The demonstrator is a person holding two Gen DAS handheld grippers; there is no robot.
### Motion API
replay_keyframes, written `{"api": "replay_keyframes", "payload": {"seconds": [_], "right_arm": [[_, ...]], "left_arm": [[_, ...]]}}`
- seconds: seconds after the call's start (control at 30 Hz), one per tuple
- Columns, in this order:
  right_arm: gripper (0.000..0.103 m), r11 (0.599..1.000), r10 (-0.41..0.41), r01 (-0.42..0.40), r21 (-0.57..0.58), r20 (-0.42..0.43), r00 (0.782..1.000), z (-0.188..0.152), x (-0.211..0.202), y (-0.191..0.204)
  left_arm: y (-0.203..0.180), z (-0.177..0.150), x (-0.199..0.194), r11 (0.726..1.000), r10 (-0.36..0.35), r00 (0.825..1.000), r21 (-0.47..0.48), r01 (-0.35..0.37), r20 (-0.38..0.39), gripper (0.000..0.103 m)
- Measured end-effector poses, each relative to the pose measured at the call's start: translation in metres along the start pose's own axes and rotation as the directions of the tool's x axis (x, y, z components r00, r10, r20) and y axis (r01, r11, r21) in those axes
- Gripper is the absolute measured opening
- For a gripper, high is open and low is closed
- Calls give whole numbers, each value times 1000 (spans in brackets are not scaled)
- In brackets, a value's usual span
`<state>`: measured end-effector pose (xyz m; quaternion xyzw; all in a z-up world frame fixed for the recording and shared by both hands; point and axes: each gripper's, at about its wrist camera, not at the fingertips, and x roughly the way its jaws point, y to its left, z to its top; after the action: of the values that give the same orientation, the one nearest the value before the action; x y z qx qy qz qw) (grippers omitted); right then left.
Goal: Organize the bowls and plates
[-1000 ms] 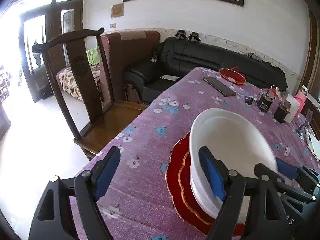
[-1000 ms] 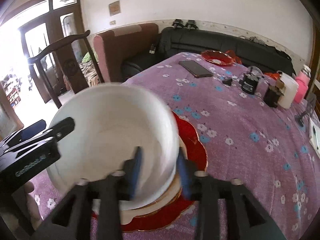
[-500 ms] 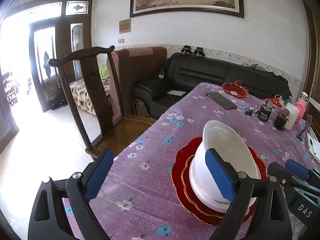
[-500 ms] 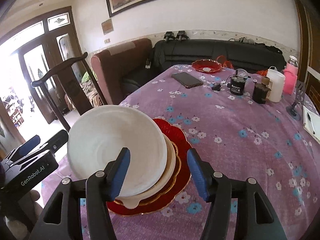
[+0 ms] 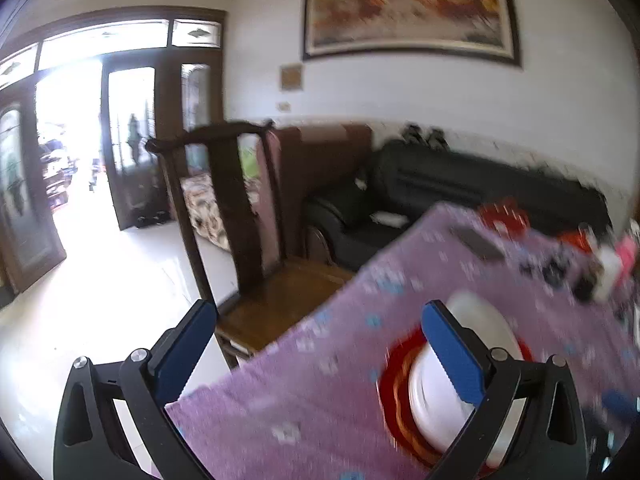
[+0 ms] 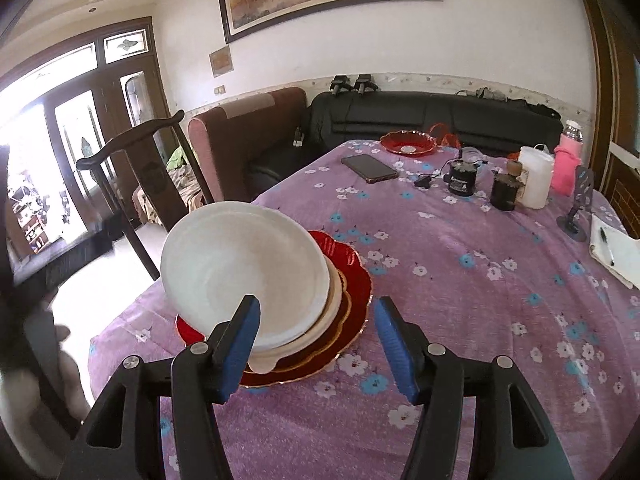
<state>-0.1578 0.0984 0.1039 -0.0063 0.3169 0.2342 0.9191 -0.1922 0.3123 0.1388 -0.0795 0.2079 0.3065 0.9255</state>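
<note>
A white bowl sits tilted on a cream plate, which lies on a red scalloped plate near the table's left edge. My right gripper hovers open just short of this stack, with nothing between its blue pads. In the blurred left wrist view the same bowl and red plate show behind the right finger. My left gripper is off to the stack's left over the table edge. Its jaws are opening wide and hold nothing. A second red plate rests at the table's far end.
The purple flowered tablecloth carries a phone, dark jars, a white jug, a pink bottle and a notebook at the right. A wooden chair stands by the left edge, a black sofa behind.
Both grippers have drawn back from the bowl. The right fingers were at its near rim and now stand clear and wider. The left gripper rose, tilted up and opened wider.
</note>
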Motion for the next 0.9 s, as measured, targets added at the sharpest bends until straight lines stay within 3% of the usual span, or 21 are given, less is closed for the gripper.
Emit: {"api": "replay_keyframes", "payload": {"seconds": [0.07, 0.13, 0.3, 0.47, 0.53, 0.67, 0.77, 0.9], "right_arm": [[64, 1000, 0, 0, 7, 3, 1000, 0, -3, -1], [64, 1000, 2, -2, 14, 4, 1000, -1, -7, -2], [64, 1000, -7, 6, 13, 9, 1000, -1, -11, -5], [64, 1000, -9, 9, 24, 8, 1000, 0, -11, -8], [64, 1000, -2, 2, 29, 9, 1000, -1, -12, -8], [65, 999, 9, -10, 32, 8, 1000, -3, -10, -5], [66, 999, 25, -26, 32, 7, 1000, -6, -9, -1], [66, 999, 36, -37, 23, 13, 999, -10, -12, 7]], "left_arm": [[-7, 8, 11, 999, 48, 999, 23, -49, 14, 103], [-19, 7, 28, 996, 53, 998, 71, -51, -26, 103], [-40, -19, 62, 971, 130, 987, 213, -107, -99, 103], [-29, -32, 82, 976, 134, 973, 196, -97, -186, 103], [-22, -31, 78, 987, 84, 976, 149, -54, -202, 103], [-10, -22, 39, 998, -17, 990, 56, 25, -137, 103], [-6, -20, -5, 998, -47, 998, 31, 48, -28, 103], [-7, -20, -55, 998, -61, 994, 22, 59, 95, 103]]}}
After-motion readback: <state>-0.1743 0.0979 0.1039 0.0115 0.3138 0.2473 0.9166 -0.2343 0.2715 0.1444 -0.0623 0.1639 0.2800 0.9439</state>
